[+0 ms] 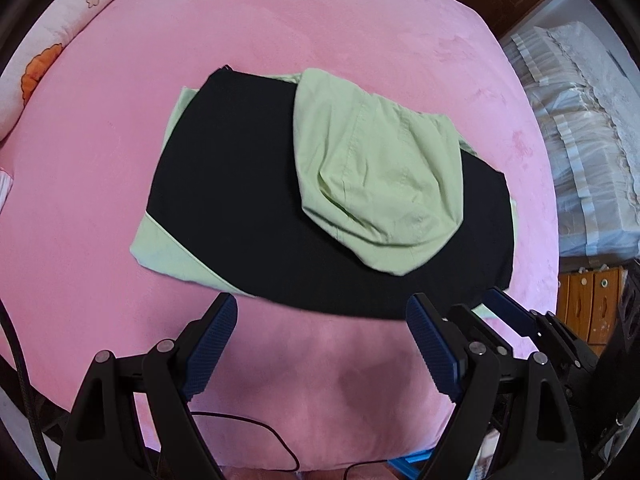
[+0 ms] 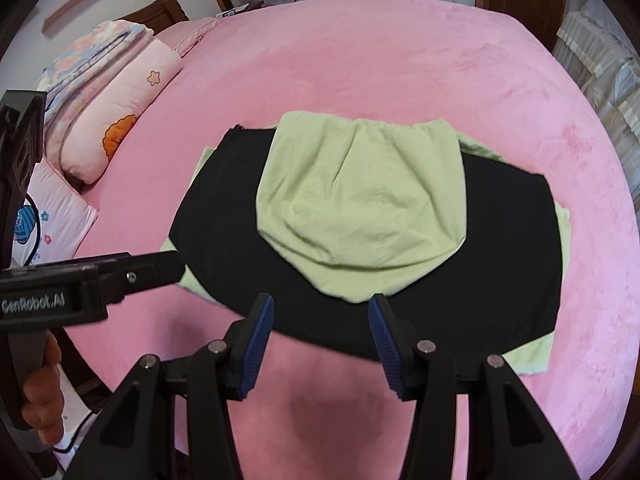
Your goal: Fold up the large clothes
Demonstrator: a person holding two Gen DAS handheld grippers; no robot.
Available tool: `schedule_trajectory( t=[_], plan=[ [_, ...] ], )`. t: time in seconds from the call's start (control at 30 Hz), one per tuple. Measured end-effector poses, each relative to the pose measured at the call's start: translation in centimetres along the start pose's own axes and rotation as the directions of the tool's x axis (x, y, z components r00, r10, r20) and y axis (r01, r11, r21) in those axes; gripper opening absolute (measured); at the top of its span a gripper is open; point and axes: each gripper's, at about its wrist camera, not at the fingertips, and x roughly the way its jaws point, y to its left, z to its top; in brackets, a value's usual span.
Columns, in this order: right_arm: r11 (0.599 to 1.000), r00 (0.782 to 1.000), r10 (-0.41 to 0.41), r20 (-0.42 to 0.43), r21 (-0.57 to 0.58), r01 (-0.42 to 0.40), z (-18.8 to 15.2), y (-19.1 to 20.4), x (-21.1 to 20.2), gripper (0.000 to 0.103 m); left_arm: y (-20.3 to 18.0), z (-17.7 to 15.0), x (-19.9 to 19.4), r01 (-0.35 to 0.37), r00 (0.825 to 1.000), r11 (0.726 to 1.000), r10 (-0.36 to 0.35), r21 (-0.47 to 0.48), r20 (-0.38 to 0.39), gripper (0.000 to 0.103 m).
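A folded black and light-green hooded garment [image 1: 248,200] [image 2: 460,280] lies flat in the middle of the pink bed [image 1: 120,184] [image 2: 360,48]. Its green hood [image 1: 372,184] [image 2: 360,200] is spread on top of the black panel. My left gripper [image 1: 322,308] hovers above the garment's near edge, jaws wide open and empty. My right gripper [image 2: 321,306] hangs over the same near edge, open about halfway with nothing between its blue pads [image 2: 256,344]. In the right wrist view the left gripper's black body [image 2: 120,280] reaches in from the left, with a hand [image 2: 40,392] on its handle.
Pink pillows [image 2: 116,120] and a folded floral quilt [image 2: 88,52] lie at the head of the bed on the left. White covered furniture [image 1: 580,140] and wooden drawers [image 1: 592,304] stand to the right. A black cable [image 1: 256,432] trails below the bed's near edge.
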Motion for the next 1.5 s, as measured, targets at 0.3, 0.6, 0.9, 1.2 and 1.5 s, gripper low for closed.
schedule_trajectory(
  t=[0.3,0.6,0.9,1.2,1.5],
  plan=[
    [0.999,1.000,-0.026,0.002,0.030,0.026,-3.1,2.0,-1.4,0.050,1.2,-3.7,0.5,0.083,0.991,0.996,-0.081,0.019,-0.104,0.086],
    [0.993,0.995,-0.104,0.002,0.050,0.103,-5.4,1.8,2.2,0.050,5.7,-5.7,6.1,0.179,0.975,0.975,-0.193,-0.130,-0.108,0.086],
    [0.987,0.991,-0.097,0.087,0.134,0.085,-4.6,-0.3,5.9,0.050,11.4,-5.5,13.8,0.352,0.935,0.872,-0.347,-0.341,0.077,0.086],
    [0.991,0.973,-0.088,0.215,0.113,0.065,-3.3,-0.4,7.5,0.050,13.2,-3.3,17.0,0.431,0.892,0.855,-0.356,-0.288,0.277,0.086],
    [0.993,0.941,-0.108,0.321,0.079,0.087,-1.2,0.1,8.3,0.050,12.5,1.6,17.3,0.436,0.856,0.870,-0.322,-0.231,0.404,0.086]
  ],
)
